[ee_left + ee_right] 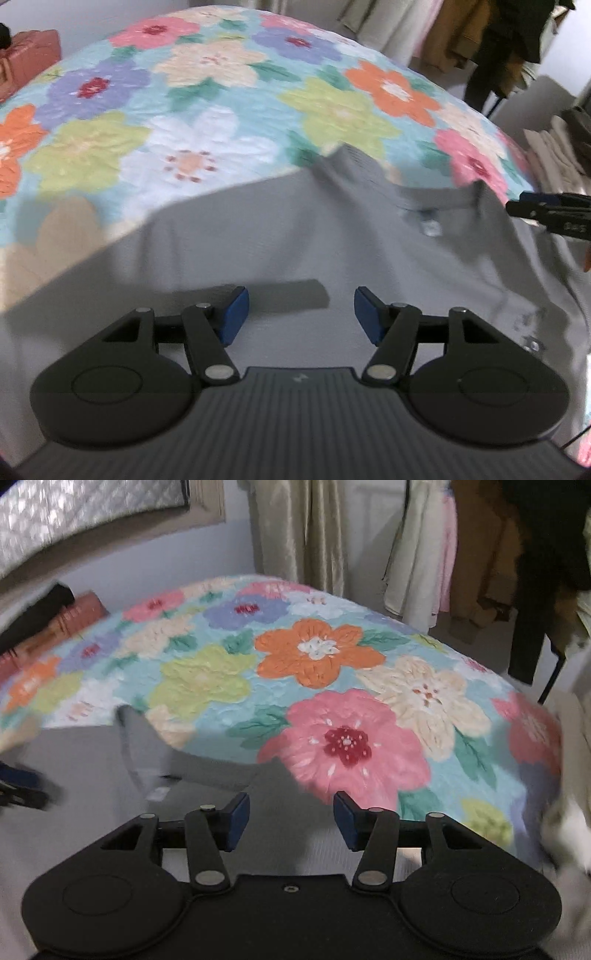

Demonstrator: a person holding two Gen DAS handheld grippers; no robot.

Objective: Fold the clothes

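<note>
While over shirt (295, 240), jaws apart.

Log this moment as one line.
left gripper open over grey shirt | right gripper open, empty | shirt on floral bedspread

Both grippers share one build — matte black linkage arms on round black housings, silver pivot pins at each joint, and blue pads on the fingertips. The left gripper (301, 314) has a ribbed grey body with a small pale lightning mark at its centre. The right gripper (291, 820) has a plain black body — one small screw sits mid-plate.
</note>
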